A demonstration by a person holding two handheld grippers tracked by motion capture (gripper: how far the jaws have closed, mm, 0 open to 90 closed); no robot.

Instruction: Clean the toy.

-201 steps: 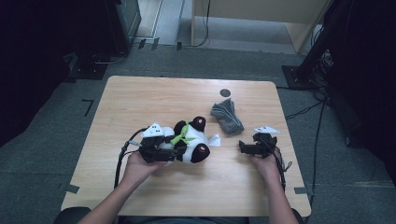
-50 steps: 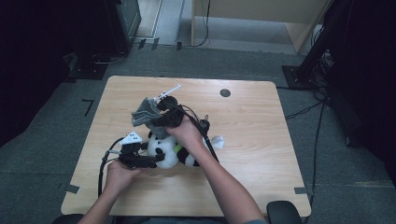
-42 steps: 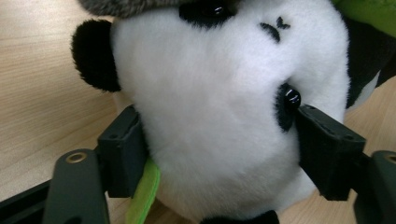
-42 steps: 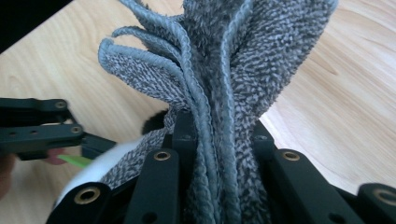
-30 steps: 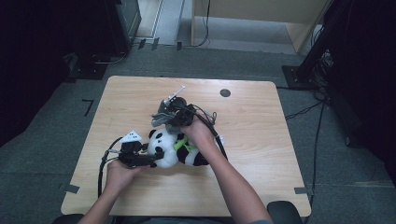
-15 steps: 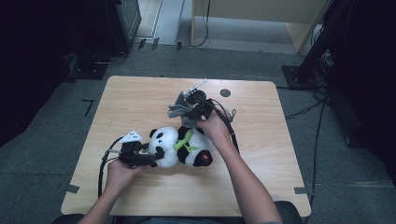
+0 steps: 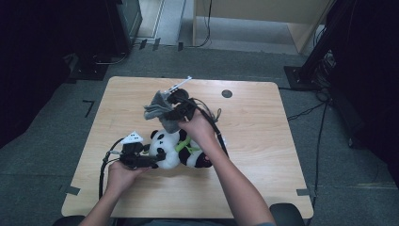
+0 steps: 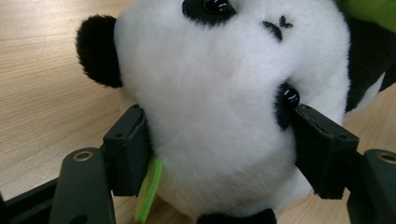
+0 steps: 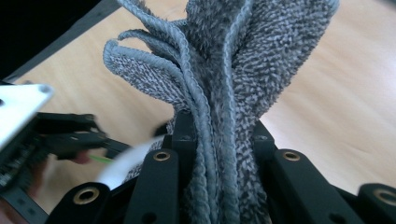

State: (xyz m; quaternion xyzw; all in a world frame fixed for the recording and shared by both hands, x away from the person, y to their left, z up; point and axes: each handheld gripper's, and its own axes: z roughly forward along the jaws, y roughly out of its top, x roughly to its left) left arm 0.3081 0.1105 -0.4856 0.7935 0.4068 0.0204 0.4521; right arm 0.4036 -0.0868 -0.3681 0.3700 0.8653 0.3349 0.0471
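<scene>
Grey cloth (image 9: 224,88) bunched lengthwise in the clamped right tongs (image 9: 219,140); left tongs (image 8: 219,154) gripping panda's head (image 8: 219,93).

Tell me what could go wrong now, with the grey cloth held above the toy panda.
1. The right gripper pinches only a bunched fold of the grey cloth; a tug might pull it free.
2. The left gripper squeezes the soft head of the toy panda, so wiping could make the toy twist or slip out.
</scene>
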